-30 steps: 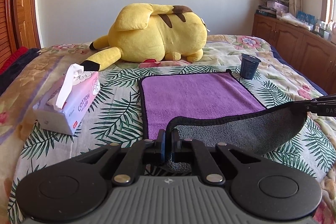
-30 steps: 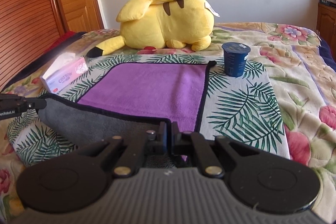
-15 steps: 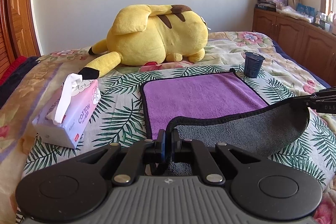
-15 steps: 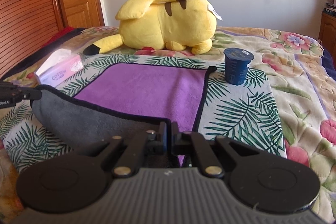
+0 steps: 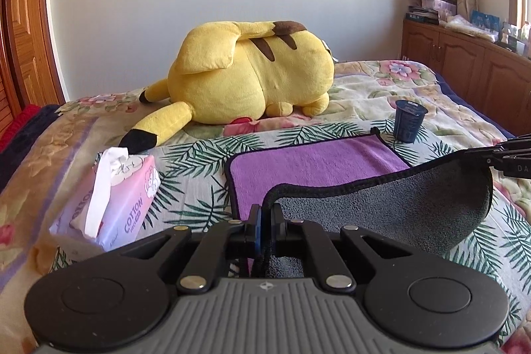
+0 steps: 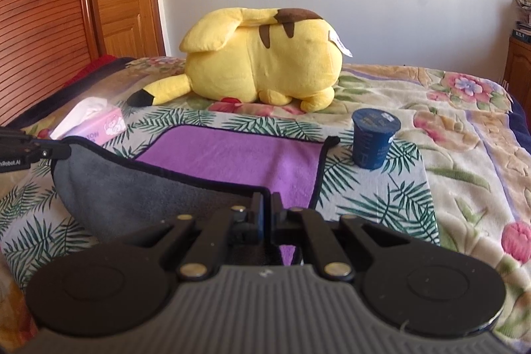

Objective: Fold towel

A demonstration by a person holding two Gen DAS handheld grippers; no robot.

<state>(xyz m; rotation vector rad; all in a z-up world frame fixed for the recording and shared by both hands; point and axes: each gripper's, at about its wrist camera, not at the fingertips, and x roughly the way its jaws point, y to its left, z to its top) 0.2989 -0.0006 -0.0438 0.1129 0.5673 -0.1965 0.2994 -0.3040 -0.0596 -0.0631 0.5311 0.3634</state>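
Left gripper (image 5: 265, 214) is clamped on the near-left corner of the towel (image 5: 318, 161); right gripper (image 6: 265, 204) is clamped on the near-right corner. The near edge is held up off the bed (image 6: 464, 135), grey underside shown sagging between the two grippers, while the purple far half lies flat on the leaf-print cover. Compared with a second ago, both grippers are seen higher and further forward: less purple is exposed in front of the raised hem, and more wall is seen above the plush (image 5: 252, 78). So the fold is judged to be mid-way, with the near edge being carried toward the far edge. Lay-down and corner alignment are not yet done. The cup (image 6: 375, 138) stands just beside the far-right corner, near the loop tab, and could be knocked if the right corner is carried too wide. The tissue pack (image 5: 113, 198) sits apart on the left, judged out of the path.
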